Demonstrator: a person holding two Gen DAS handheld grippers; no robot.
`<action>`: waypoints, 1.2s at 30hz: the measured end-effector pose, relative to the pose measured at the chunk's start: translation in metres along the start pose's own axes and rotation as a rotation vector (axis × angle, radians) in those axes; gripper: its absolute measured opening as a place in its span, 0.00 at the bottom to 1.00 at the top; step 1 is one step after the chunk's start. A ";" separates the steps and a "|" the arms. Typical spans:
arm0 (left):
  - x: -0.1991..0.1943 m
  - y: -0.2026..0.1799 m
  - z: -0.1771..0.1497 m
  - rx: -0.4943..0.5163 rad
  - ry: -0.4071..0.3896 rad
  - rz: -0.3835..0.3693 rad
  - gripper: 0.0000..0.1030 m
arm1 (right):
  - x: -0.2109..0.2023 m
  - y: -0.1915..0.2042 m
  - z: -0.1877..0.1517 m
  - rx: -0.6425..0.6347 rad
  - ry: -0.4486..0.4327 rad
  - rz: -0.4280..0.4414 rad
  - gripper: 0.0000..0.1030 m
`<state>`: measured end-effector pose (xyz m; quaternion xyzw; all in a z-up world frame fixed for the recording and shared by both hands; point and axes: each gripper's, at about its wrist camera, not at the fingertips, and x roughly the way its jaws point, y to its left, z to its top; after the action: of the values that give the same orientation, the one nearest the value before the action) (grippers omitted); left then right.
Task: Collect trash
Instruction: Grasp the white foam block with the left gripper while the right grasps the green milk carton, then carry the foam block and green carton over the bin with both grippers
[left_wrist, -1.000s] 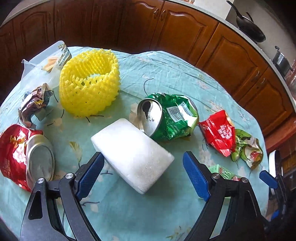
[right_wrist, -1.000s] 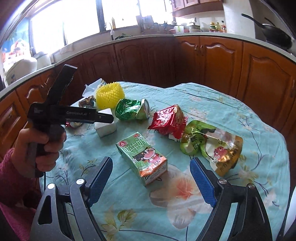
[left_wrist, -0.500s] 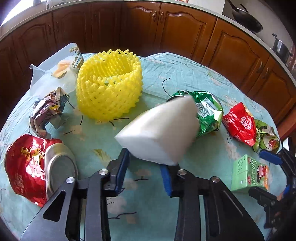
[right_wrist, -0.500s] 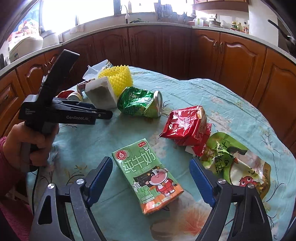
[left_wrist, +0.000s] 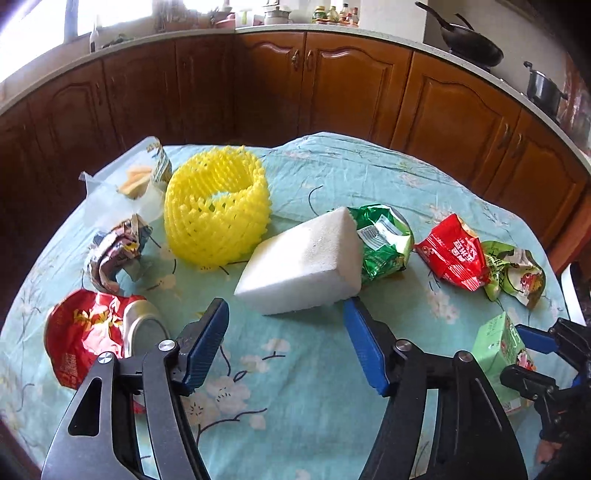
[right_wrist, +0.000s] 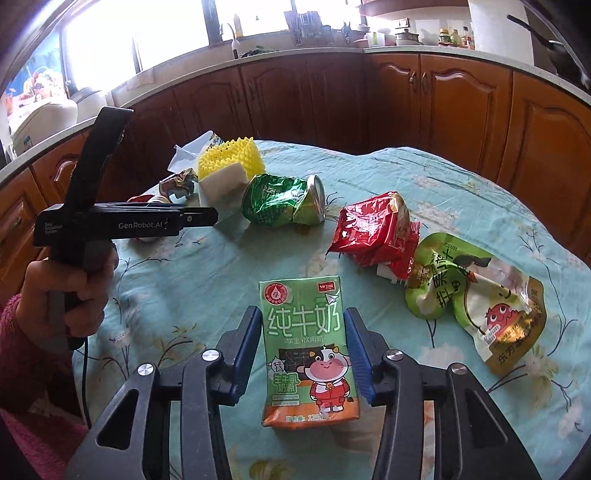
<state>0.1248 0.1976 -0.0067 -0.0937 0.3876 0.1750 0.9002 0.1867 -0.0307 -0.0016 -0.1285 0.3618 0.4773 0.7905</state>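
Right wrist view: the right gripper (right_wrist: 301, 354) now pinches the milk carton (right_wrist: 308, 350), which half a second ago lay between spread jaws. Beyond the carton, the left gripper (left_wrist: 284, 347) has spread and released the white foam block (left_wrist: 303, 267), which leans against the green can (left_wrist: 384, 243). Judging by this, lifting the carton comes next.

We are counting two crushed cans (left_wrist: 384, 243) (left_wrist: 99, 339), one foam block (left_wrist: 303, 269), one yellow net sleeve (left_wrist: 216, 218), one milk carton (right_wrist: 308, 350), and two snack wrappers (right_wrist: 373, 230) (right_wrist: 476, 295).
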 end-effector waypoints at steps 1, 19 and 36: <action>0.000 -0.005 0.001 0.030 -0.010 0.023 0.73 | -0.003 0.000 -0.002 0.010 -0.005 0.005 0.45; -0.024 -0.027 0.017 0.117 -0.087 -0.094 0.34 | -0.047 -0.014 -0.019 0.170 -0.082 -0.025 0.45; -0.045 -0.165 -0.011 0.196 0.066 -0.562 0.33 | -0.141 -0.079 -0.085 0.460 -0.188 -0.232 0.45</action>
<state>0.1534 0.0312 0.0242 -0.1157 0.3908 -0.1222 0.9050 0.1758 -0.2108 0.0252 0.0586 0.3684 0.2987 0.8784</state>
